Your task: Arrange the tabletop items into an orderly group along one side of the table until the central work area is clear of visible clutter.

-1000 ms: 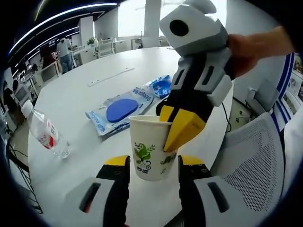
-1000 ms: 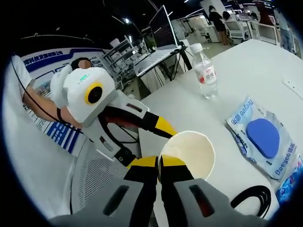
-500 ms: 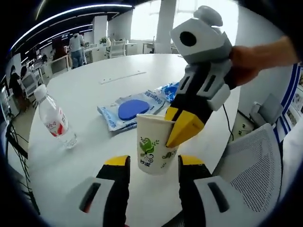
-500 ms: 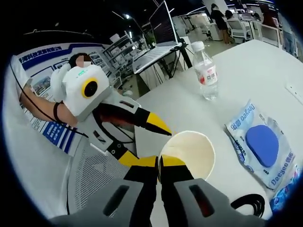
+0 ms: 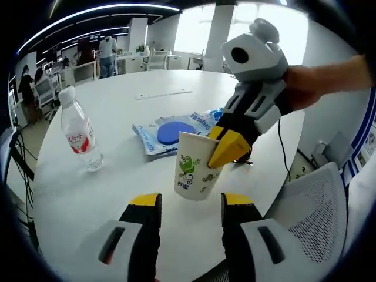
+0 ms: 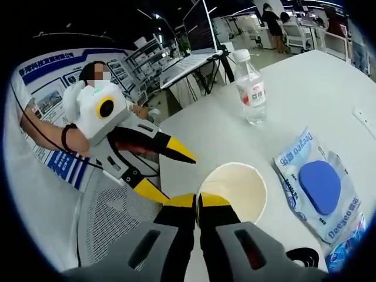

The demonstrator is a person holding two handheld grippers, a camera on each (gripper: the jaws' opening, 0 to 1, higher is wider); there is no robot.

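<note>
The right gripper (image 6: 198, 202) pinches the rim of the upright paper cup (image 5: 194, 165) near the tabletop (image 5: 117, 176) edge, hiding part of the rim. The left gripper (image 5: 186, 202) is spread, holding nothing.

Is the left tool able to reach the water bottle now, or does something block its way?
Probably yes. The left tool is open and holds nothing, and bare table lies between it and the water bottle. The paper cup, gripped at its rim by the right tool, stands off to the other side.
</note>
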